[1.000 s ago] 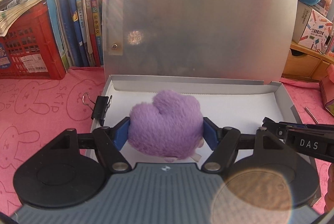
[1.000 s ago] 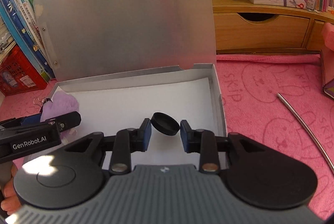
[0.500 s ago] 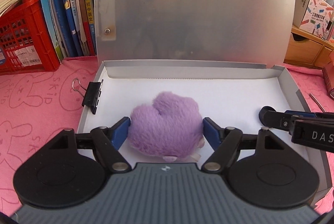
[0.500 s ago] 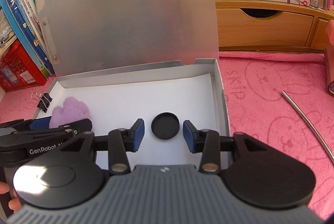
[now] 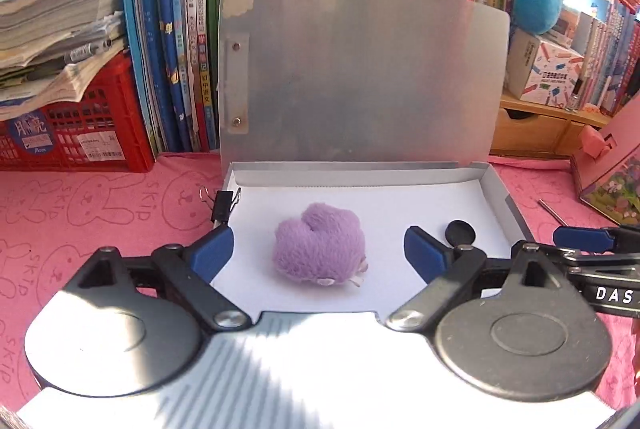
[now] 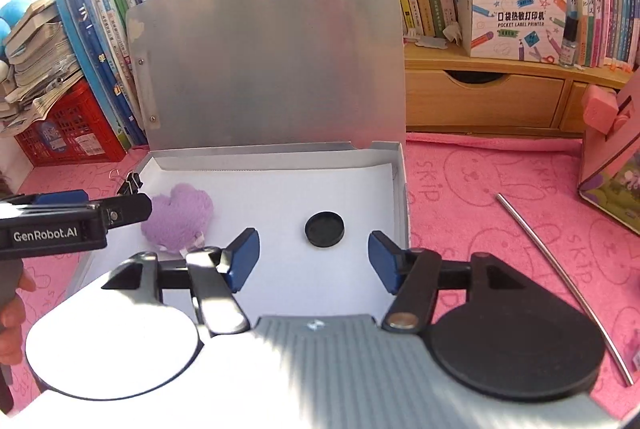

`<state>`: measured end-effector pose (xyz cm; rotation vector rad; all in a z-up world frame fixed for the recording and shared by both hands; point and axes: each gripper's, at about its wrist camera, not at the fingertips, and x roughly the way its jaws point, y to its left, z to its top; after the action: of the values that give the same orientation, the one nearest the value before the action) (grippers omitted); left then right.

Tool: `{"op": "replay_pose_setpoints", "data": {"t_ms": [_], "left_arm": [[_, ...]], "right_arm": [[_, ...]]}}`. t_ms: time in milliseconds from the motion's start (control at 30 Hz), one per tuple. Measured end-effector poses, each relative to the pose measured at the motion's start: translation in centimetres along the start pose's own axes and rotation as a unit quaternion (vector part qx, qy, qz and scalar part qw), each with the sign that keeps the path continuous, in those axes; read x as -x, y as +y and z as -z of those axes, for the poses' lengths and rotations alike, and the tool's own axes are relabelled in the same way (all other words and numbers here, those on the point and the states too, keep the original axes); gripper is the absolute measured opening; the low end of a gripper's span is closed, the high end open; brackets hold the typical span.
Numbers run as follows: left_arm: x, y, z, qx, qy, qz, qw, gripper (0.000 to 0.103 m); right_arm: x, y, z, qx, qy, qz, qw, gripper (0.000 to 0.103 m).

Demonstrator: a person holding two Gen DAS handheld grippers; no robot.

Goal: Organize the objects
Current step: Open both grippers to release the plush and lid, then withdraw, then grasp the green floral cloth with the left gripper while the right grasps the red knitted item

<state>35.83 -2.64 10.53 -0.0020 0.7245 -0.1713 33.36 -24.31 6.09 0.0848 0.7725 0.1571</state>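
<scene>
A purple plush toy (image 5: 319, 244) lies on the white floor of a shallow grey box (image 5: 496, 189) whose lid stands upright behind it. My left gripper (image 5: 319, 251) hovers just short of the toy, jaws still opening, pads clear of the plush on both sides. A black round cap (image 6: 324, 229) rests in the box's right half; the cap (image 5: 461, 233) also shows in the left wrist view. My right gripper (image 6: 314, 259) is drawn back from the cap, jaws still opening, with nothing between the pads. The plush toy (image 6: 178, 219) lies left of it.
A black binder clip (image 5: 222, 205) is clipped on the box's left wall. A metal straw (image 6: 560, 277) lies on the pink bunny-print cloth (image 6: 480, 189) to the right, near a pink box (image 6: 612, 165). Books, a red crate (image 5: 68, 133) and wooden drawers (image 6: 480, 97) line the back.
Both grippers let go and pulled back and up: the left released the plush toy, the right released the black cap. Both things now lie free on the box floor.
</scene>
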Motion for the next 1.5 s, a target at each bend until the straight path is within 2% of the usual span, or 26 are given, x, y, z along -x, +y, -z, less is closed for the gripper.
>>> {"op": "replay_pose_setpoints", "data": {"t_ms": [100,233,433,600,833,1033,1133,1300,1500], "left_arm": [[2.7,0.2,1.0,-0.007,-0.014,0.001,0.9999,0.095],[6.9,0.3,3.5,-0.004,-0.031,0.004,0.9995,0.095],[11.6,0.4,8.2,-0.022,-0.05,0.009,0.9985,0.095],[14.7,0.5,11.8,-0.016,-0.061,0.031,0.9975,0.095],[18.2,-0.6,17.0,-0.066,-0.101,0.031,0.9923,0.095],[20.0,-0.4,21.1,-0.046,-0.13,0.003,0.9905,0.095],[20.6,-0.4,23.0,-0.046,-0.138,0.005,0.9893,0.095],[20.6,-0.6,25.5,-0.054,-0.141,-0.009,0.9885,0.095],[21.2,-1.4,26.7,-0.08,-0.15,-0.01,0.9854,0.094]], "right_arm": [[2.3,0.3,1.0,0.022,-0.012,-0.002,1.0,0.078],[5.6,0.6,2.7,0.037,-0.029,-0.022,0.999,0.088],[10.8,1.5,6.1,0.072,-0.068,-0.04,0.994,0.094],[13.7,1.8,9.5,0.077,-0.086,-0.048,0.992,0.095],[15.4,1.9,14.0,0.094,-0.094,-0.023,0.991,0.095],[16.0,1.9,17.3,0.095,-0.102,-0.006,0.99,0.095],[15.8,2.1,19.1,0.09,-0.108,-0.005,0.99,0.095],[15.4,2.9,21.3,0.1,-0.107,0.001,0.989,0.095],[14.7,3.4,22.0,0.104,-0.098,-0.002,0.99,0.095]]}}
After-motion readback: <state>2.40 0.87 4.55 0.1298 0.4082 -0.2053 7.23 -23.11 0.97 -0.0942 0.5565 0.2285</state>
